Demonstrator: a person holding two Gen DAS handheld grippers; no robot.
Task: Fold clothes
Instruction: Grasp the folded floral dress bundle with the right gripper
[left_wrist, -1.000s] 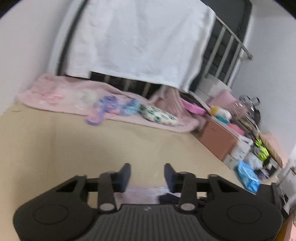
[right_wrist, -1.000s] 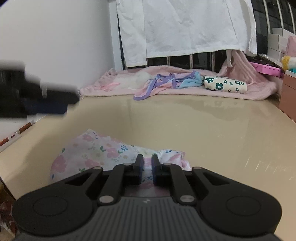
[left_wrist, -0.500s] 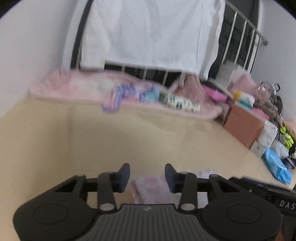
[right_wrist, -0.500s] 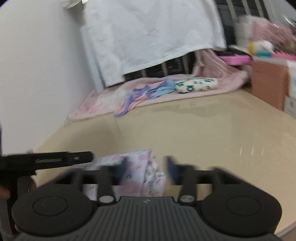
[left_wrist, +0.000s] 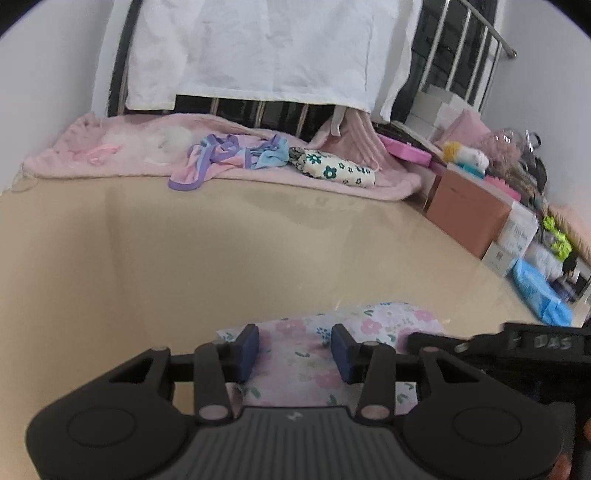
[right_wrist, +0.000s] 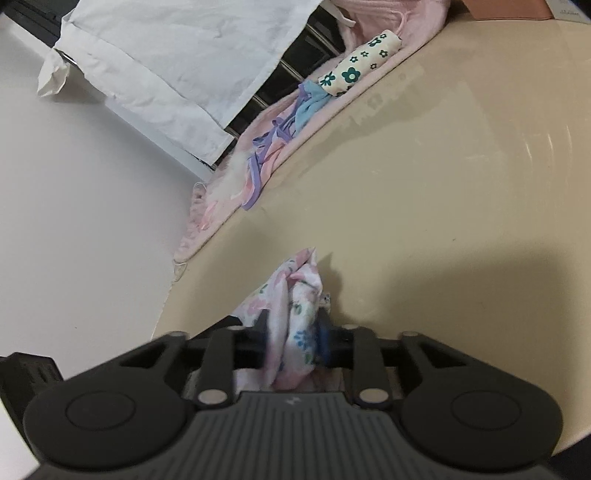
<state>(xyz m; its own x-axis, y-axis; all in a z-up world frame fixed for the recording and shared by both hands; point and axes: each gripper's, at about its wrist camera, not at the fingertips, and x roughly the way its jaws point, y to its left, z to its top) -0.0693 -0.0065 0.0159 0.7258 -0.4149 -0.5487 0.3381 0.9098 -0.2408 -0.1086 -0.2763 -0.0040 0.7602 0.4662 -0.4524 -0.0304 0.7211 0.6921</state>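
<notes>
A: Where does the floral garment (right_wrist: 295, 314) sit?

B: At the bottom centre of both views, bunched on the beige tabletop (right_wrist: 424, 221). In the right wrist view a thick fold of it stands up between the fingers of the right gripper (right_wrist: 293, 343), whose jaws are closing; the pads look pressed onto the cloth, though that part is blurred.

A: And the left gripper (left_wrist: 294, 349)?

B: Its jaws stand apart over the flat part of the garment, with fabric visible between them but neither pad pinching it. It grips nothing.

A: So what could go wrong?

B: The right claw seems to take several layers at once. If it pulls that wad, the whole piece may drag along the glossy top instead of folding, since the left claw pins nothing down.

A: Anything else?

B: The right gripper's black body fills the lower right of the left view, just beside the left fingers. Closing in further, the two tools may knock together and spoil the fold.
</notes>
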